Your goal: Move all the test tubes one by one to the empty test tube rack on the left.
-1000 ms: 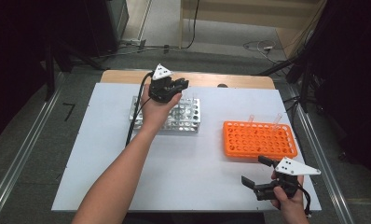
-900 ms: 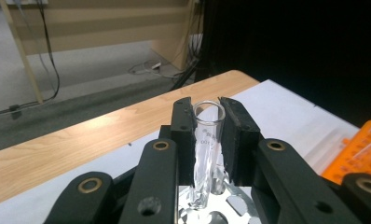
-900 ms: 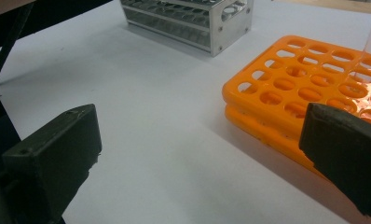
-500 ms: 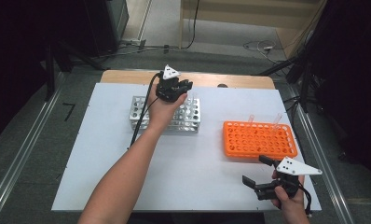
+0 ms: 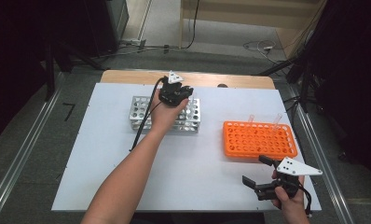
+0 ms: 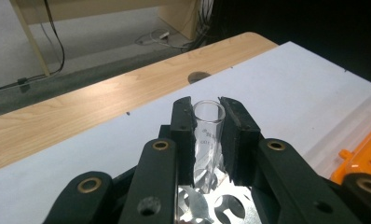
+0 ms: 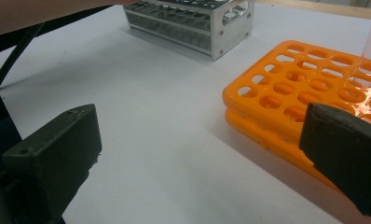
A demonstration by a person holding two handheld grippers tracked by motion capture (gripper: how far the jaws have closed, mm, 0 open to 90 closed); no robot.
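Two racks sit on the white desk [image 5: 104,163]: a metal rack [image 5: 139,112] toward the far left and an orange rack [image 5: 260,140] off to the right, well apart from each other. The left gripper [image 5: 181,91] is over the far right part of the metal rack, and its jaws are pinching a clear glass tube [image 6: 207,140] from both sides. Looking along that gripper, the tube stands upright between the black pads, open end up, with its lower end right at the holes in the top of the metal rack. Can't tell if the bottom is actually inside a hole or just above one.

The right gripper [image 5: 258,175] is down near the front right corner of the desk, just in front of the orange rack, jaws spread wide with nothing between them. From its own view you just see bare desk between the two pads and the orange rack beside the right one.

A couple of clear tubes [image 5: 251,119] are standing in the back row of the orange rack. Beyond the white top there's a strip of wood [image 5: 127,77].
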